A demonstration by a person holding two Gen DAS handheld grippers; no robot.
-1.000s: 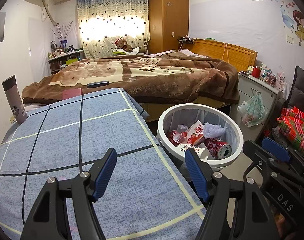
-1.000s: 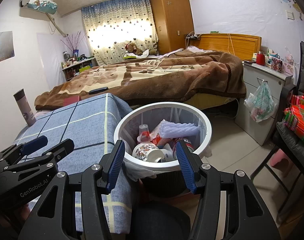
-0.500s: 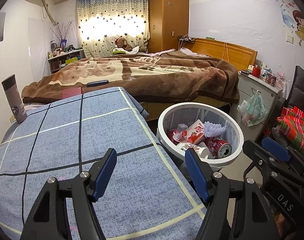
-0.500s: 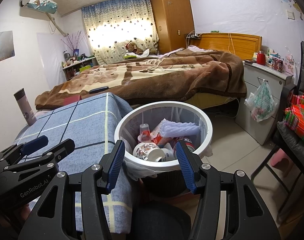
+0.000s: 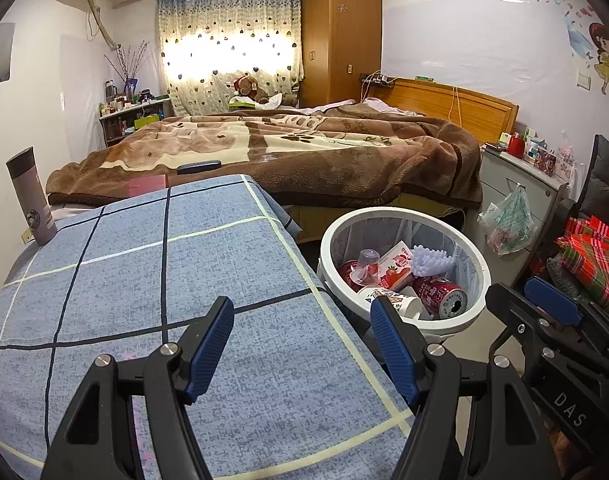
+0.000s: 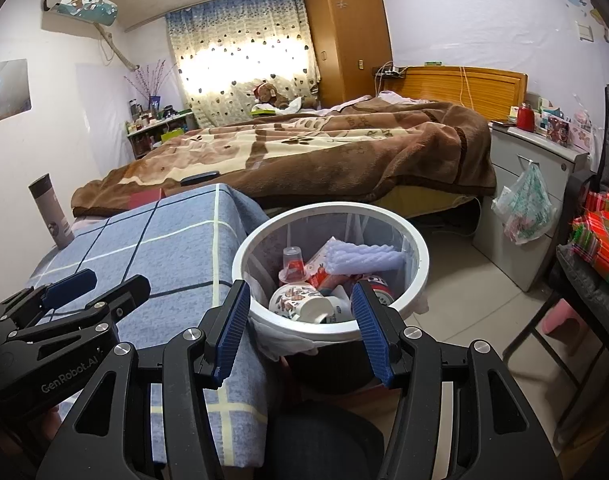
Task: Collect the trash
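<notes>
Two grippers, left gripper (image 5: pixel 302 344) and right gripper (image 6: pixel 300 330), both spread wide, pinching nothing. Trash in white bin (image 6: pixel 418 276) beside blue-clothed table (image 5: pixel 144 264): paper cup (image 6: pixel 300 303), red can (image 5: pixel 440 295), probably light, crushable; best pinched gently across the sides.

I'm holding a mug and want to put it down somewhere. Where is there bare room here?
The blue checked cloth is bare from the grey flask at its far left corner across to the edge beside the white bin. The floor tiles between bin and grey cabinet are free too. The bin is crowded with cups and cans, and the cabinet top is cluttered.
</notes>
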